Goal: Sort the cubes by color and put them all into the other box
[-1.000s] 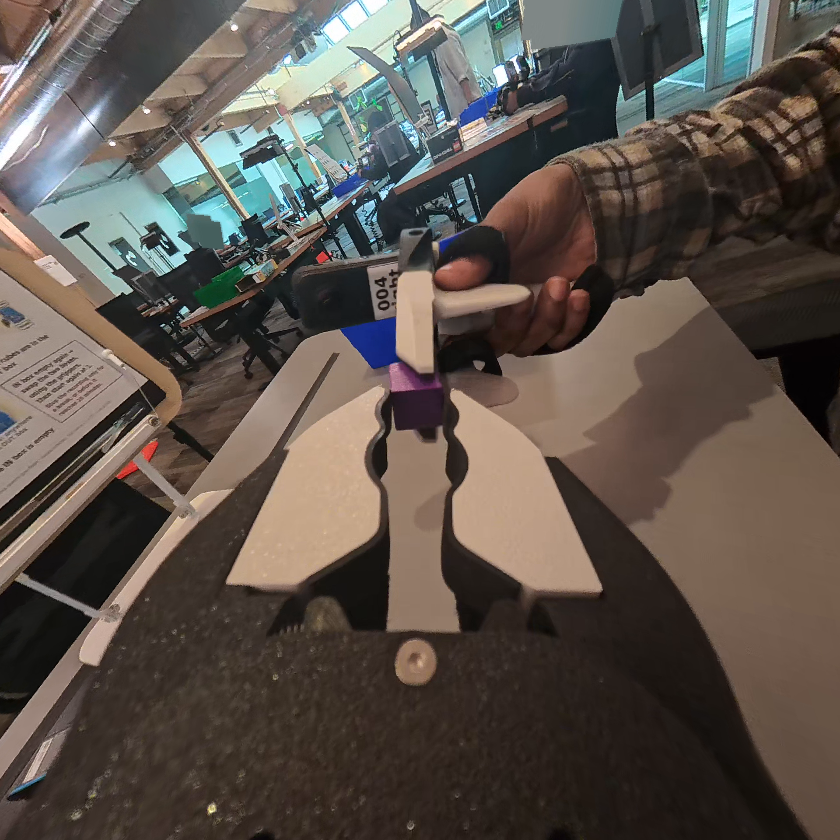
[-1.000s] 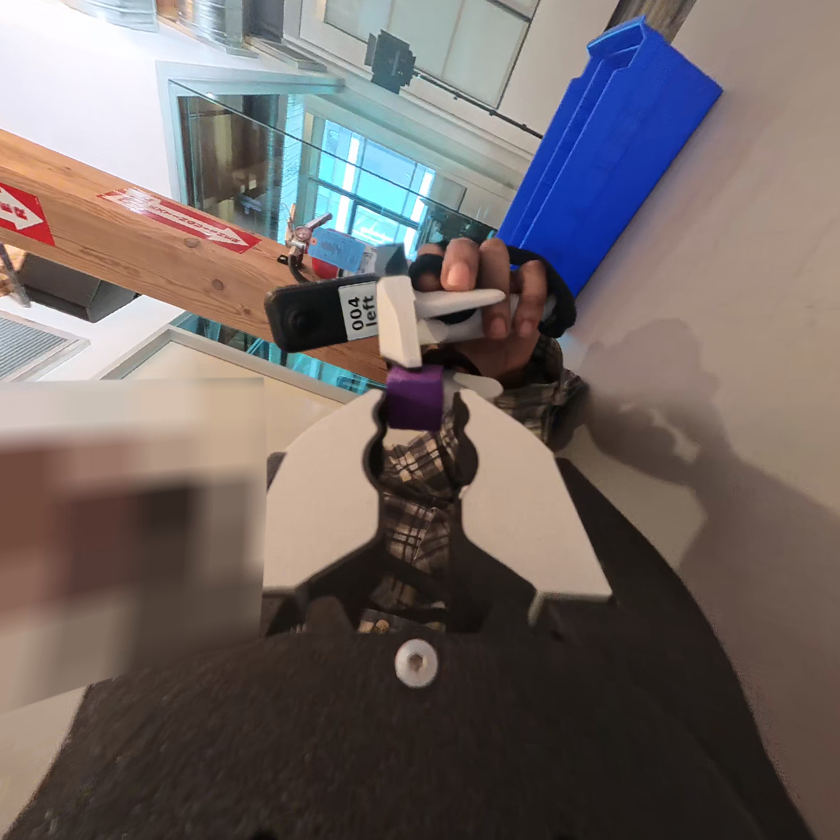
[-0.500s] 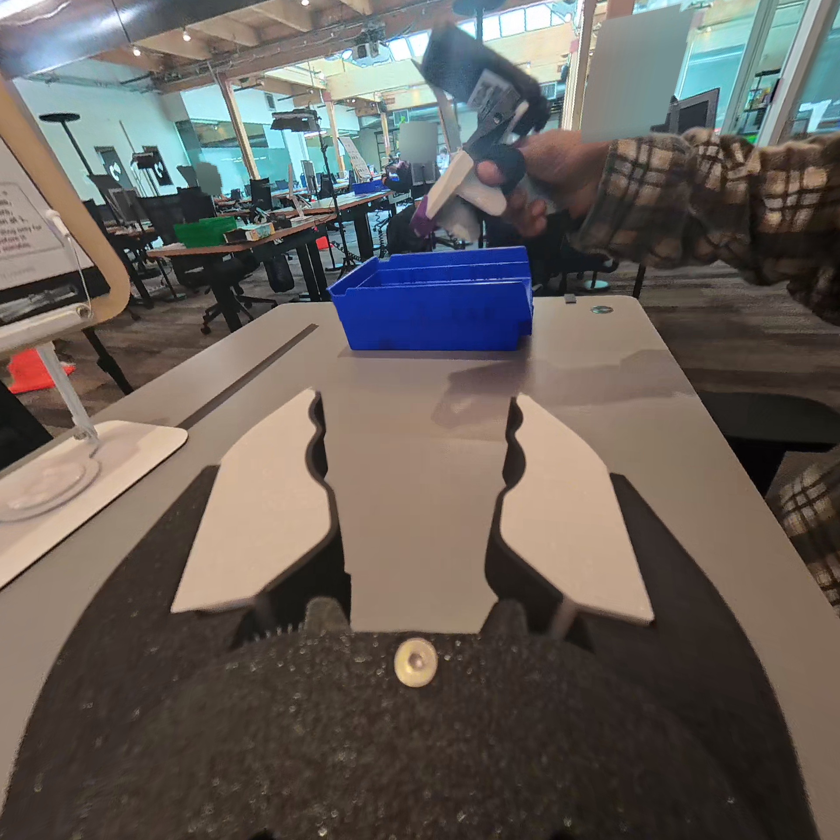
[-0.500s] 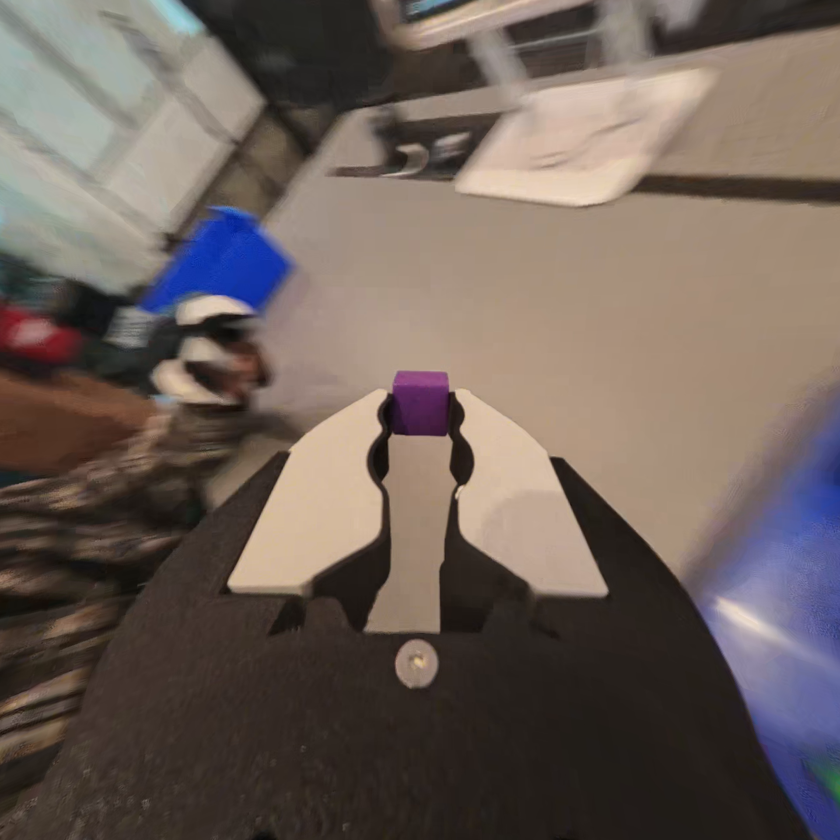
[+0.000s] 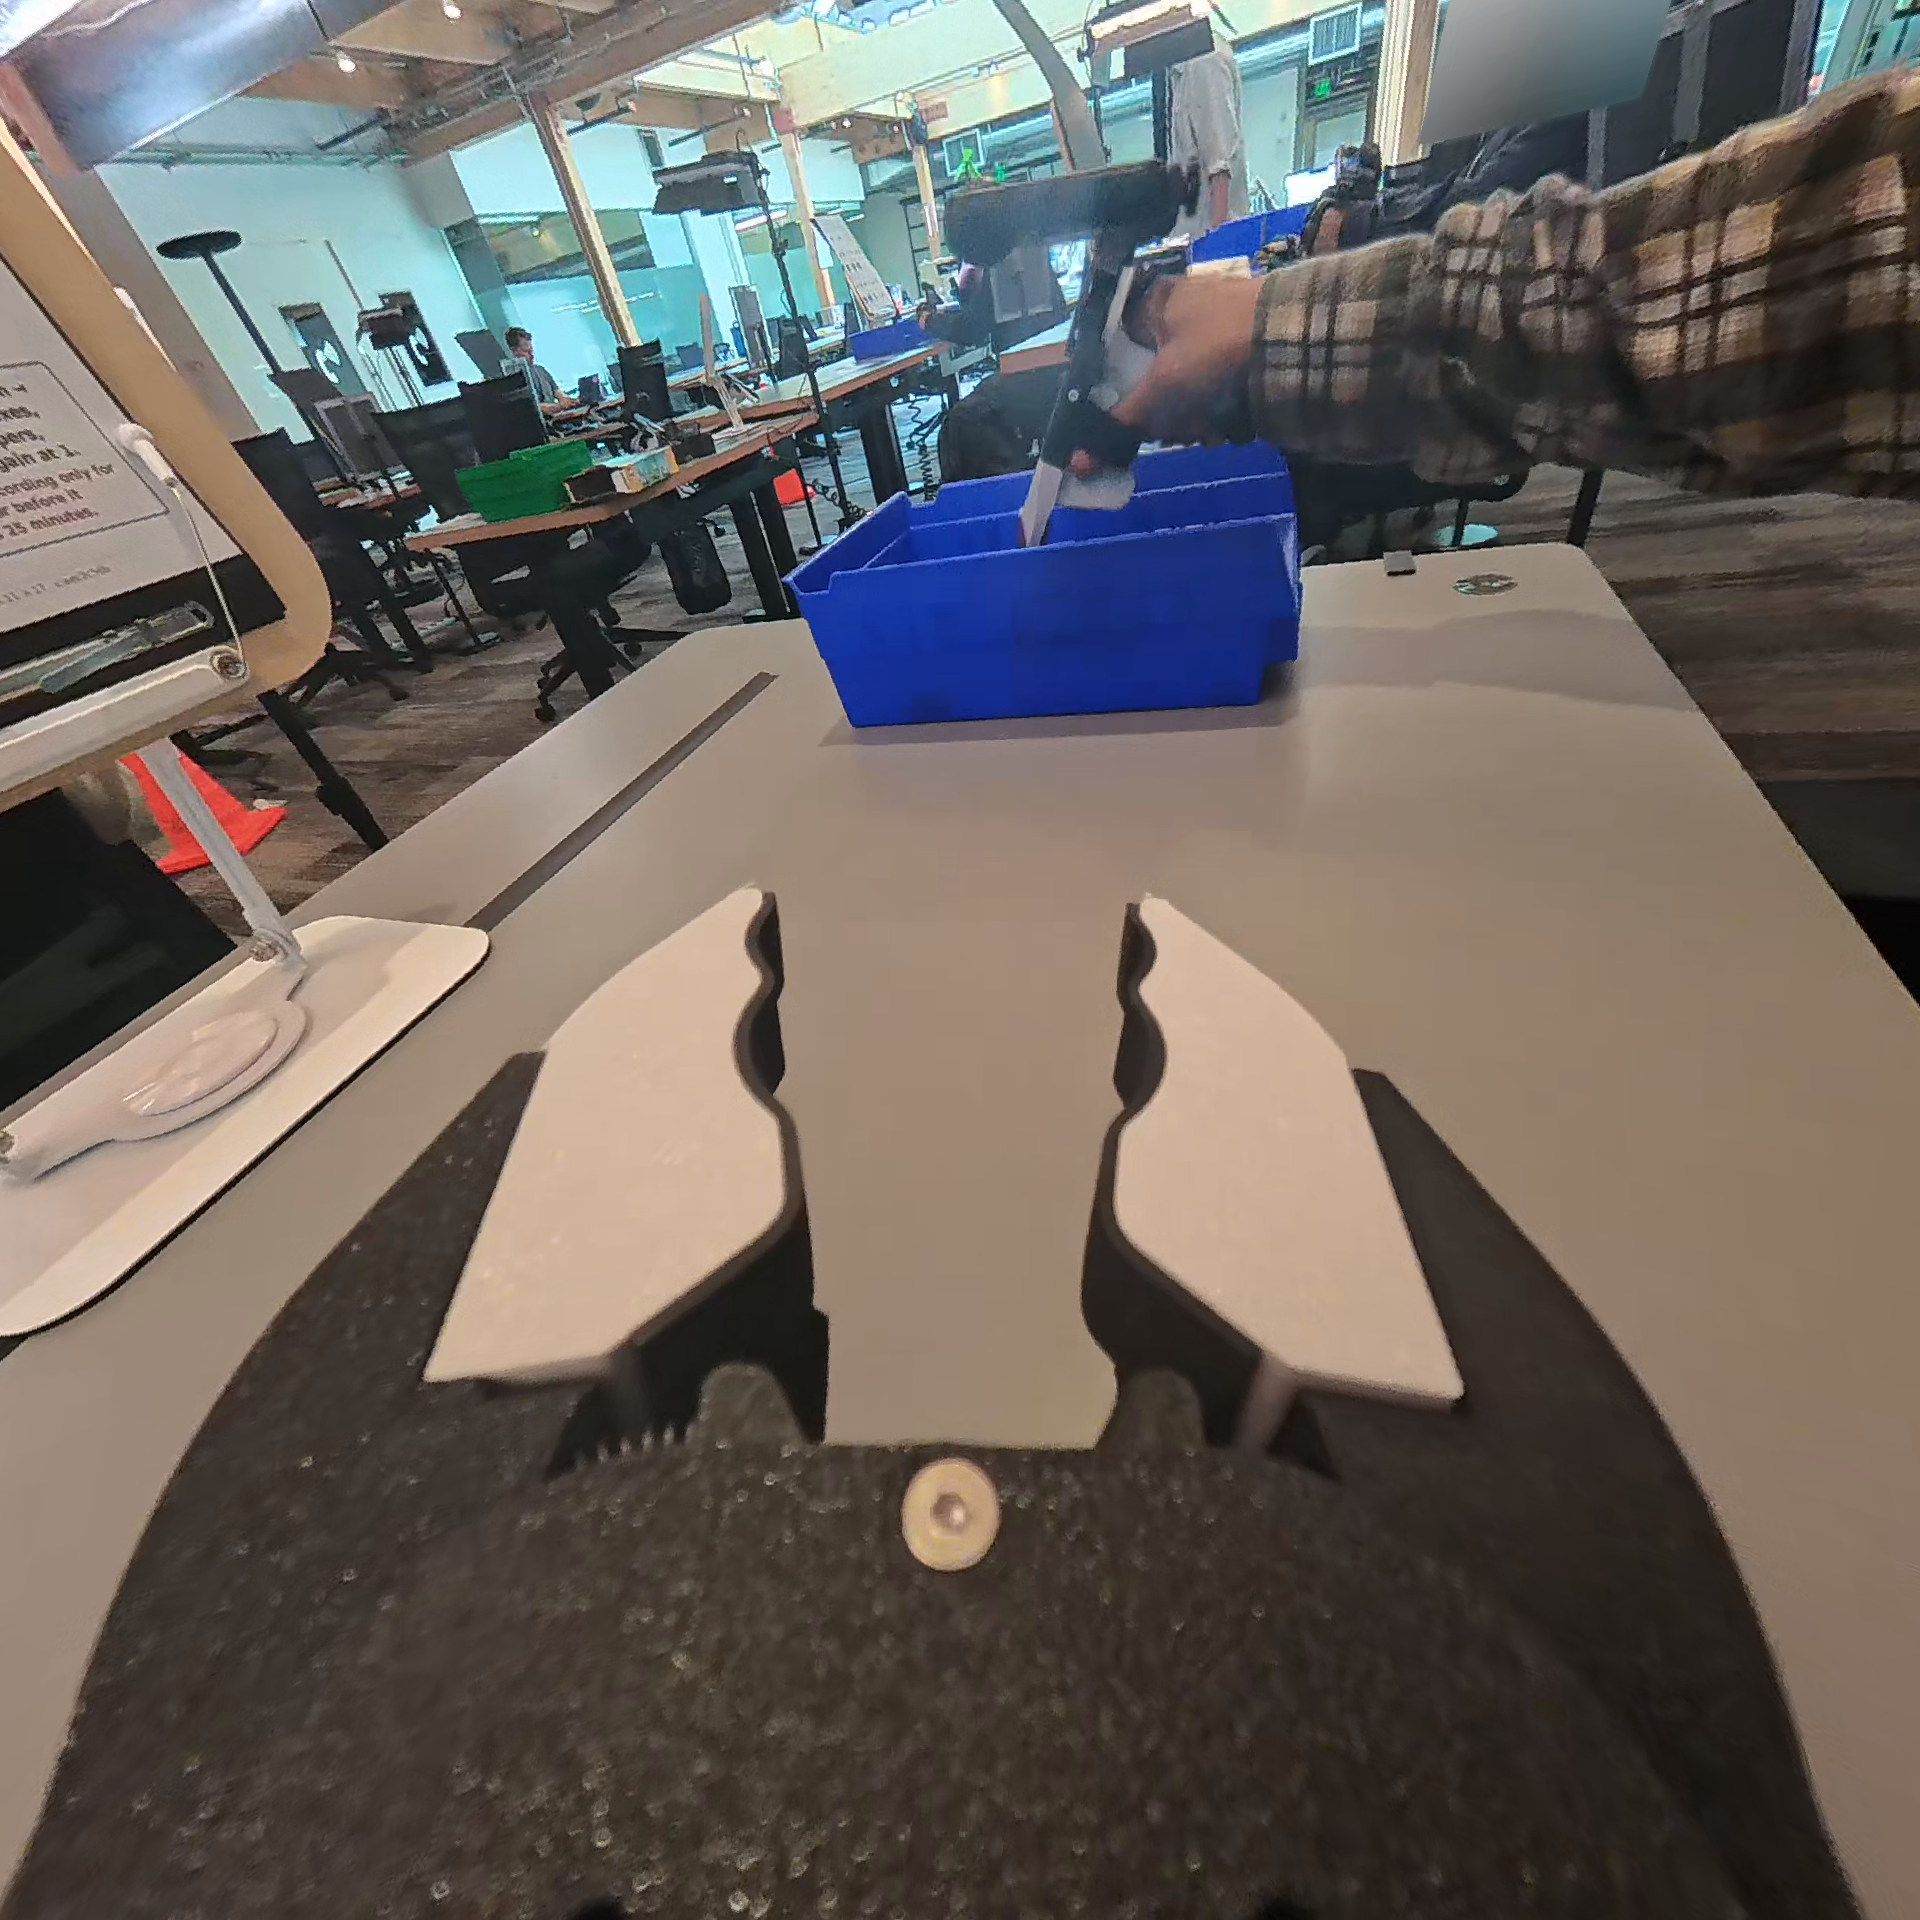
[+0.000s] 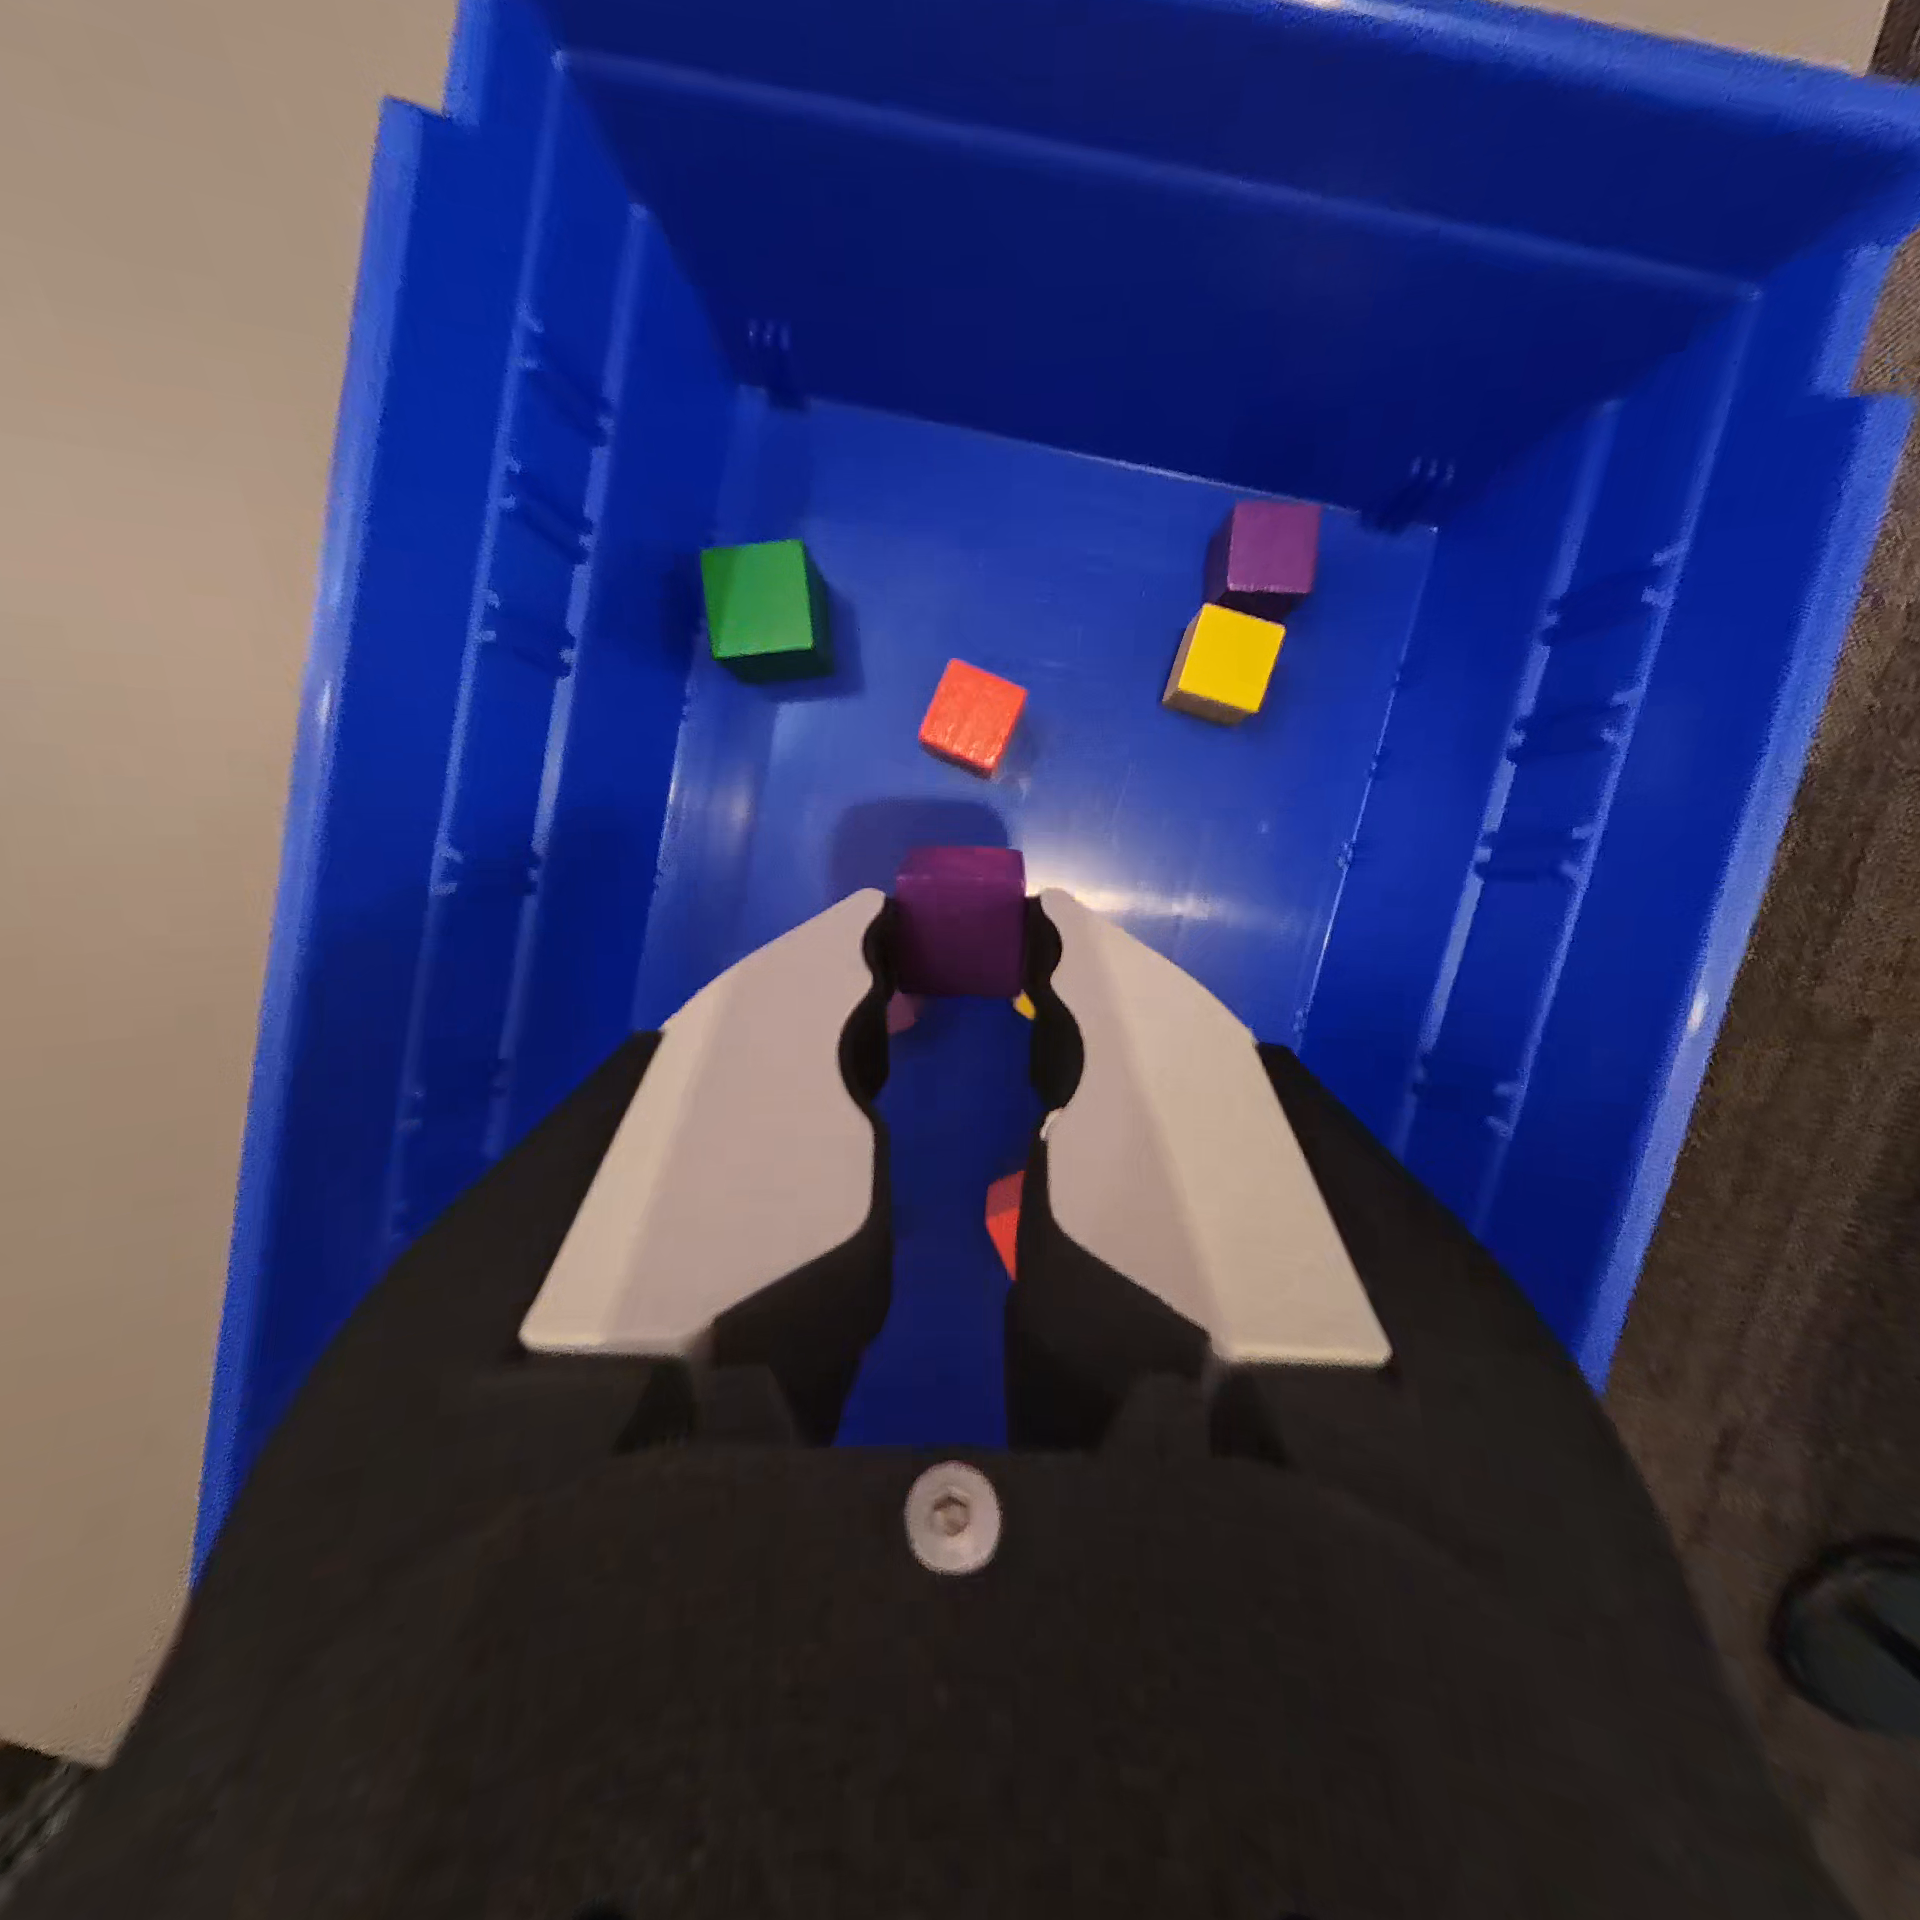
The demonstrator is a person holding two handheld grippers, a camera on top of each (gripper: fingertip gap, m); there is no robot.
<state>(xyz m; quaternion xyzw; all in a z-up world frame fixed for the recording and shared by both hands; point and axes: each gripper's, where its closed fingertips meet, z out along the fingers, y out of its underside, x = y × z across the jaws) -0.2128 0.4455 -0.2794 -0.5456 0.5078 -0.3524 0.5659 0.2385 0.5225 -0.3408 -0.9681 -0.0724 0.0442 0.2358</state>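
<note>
My right gripper (image 6: 958, 909) is shut on a purple cube (image 6: 958, 920) and holds it above the floor of a blue box (image 6: 1132, 260), pointing down into it. On the box floor lie a green cube (image 6: 762, 611), an orange cube (image 6: 972, 716), a yellow cube (image 6: 1226, 663) and another purple cube (image 6: 1270, 547). Bits of more cubes show under my fingers. My left gripper (image 5: 948, 914) is open and empty, low over the grey table (image 5: 1351, 831). In the left wrist view the right gripper (image 5: 1039, 520) dips into the blue box (image 5: 1049, 623) at the table's far end.
A white stand (image 5: 208, 1060) holding a sign board (image 5: 104, 468) sits at the table's left edge. A plaid sleeve (image 5: 1610, 343) reaches over the box from the right. Carpet floor (image 6: 1818, 831) lies right of the box. Desks and chairs stand beyond the table.
The purple cube passed from my left gripper to my right one. My left gripper opened and drew back. My right gripper swung over and down into the blue box with the cube.
</note>
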